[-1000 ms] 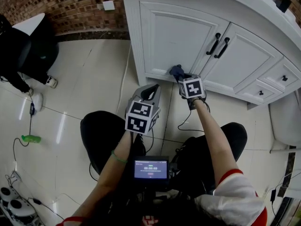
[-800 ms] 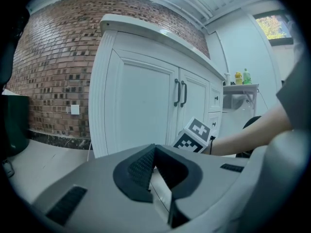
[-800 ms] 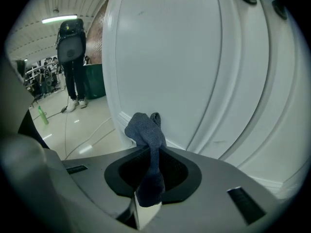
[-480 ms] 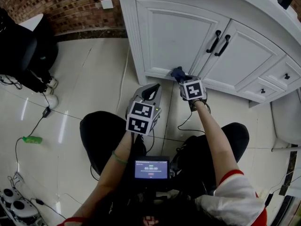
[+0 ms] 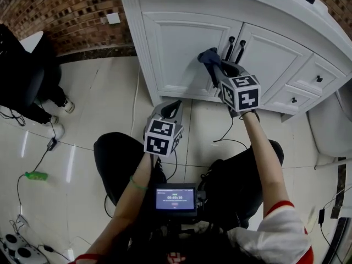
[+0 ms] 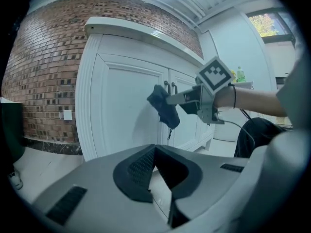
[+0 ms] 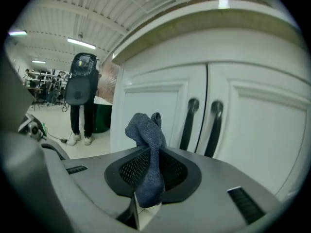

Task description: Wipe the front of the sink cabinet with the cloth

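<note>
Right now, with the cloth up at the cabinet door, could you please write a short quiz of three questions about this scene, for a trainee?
1. Multiple choice: which gripper is shut on the blue cloth? A) left B) right C) neither.
2. True or false: the cloth is held against the small drawers at the cabinet's far right.
3. Fill in: the two door handles are ___ in colour.

Key:
1. B. The right gripper grips it; the left gripper holds nothing.
2. False. The cloth is at the left door, beside the handles.
3. Black.
</note>
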`<state>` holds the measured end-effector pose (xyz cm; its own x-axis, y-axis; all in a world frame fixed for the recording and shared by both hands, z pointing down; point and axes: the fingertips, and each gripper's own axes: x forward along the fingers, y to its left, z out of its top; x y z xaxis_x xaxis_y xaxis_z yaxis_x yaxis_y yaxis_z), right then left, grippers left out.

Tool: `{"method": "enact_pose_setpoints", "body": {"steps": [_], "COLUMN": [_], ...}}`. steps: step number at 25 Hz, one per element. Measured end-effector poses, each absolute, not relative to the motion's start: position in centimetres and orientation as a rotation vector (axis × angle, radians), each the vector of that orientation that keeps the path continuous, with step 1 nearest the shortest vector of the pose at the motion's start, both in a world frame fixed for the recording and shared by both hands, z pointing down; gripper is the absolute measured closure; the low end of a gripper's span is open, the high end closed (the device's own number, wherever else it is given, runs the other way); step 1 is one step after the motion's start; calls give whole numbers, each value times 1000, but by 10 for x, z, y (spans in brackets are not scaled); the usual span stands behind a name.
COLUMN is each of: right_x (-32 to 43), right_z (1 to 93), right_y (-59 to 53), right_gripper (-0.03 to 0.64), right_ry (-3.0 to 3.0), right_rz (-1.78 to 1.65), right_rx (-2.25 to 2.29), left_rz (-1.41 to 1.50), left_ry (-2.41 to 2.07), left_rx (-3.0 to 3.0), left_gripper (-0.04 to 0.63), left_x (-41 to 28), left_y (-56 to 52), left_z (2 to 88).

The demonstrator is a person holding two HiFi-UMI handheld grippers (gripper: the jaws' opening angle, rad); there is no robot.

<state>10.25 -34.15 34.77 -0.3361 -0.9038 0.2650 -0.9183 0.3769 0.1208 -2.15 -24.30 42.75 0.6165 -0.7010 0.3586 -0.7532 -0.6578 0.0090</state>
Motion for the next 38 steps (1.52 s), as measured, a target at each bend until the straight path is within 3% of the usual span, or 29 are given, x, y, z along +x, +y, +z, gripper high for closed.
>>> {"method": "enact_pose_setpoints", "body": {"steps": [6,12,29,38], "right_x": [132,150,155,149], "right_z": [242,207,256,349], "right_y": [-326,-323,-308,-322], "right_gripper": [554,554,554,554], "right_ry": [-2401,-2353,-2354,-2243], "right_rz": [-107,-180,-68,110], "right_rx": [1733,1817,1850,1747], "left_rz": [476,468,477,499], "left_ry": [-1194,-1194,-1194,-1186], "left_rx": [2700,2732,2750,2743], "left_gripper": [575,574,574,574], "left_x": [-11,-12,-10,-9], "left_y": [-227,-219,-217,-219], "left_z": [418,406,399,407]}}
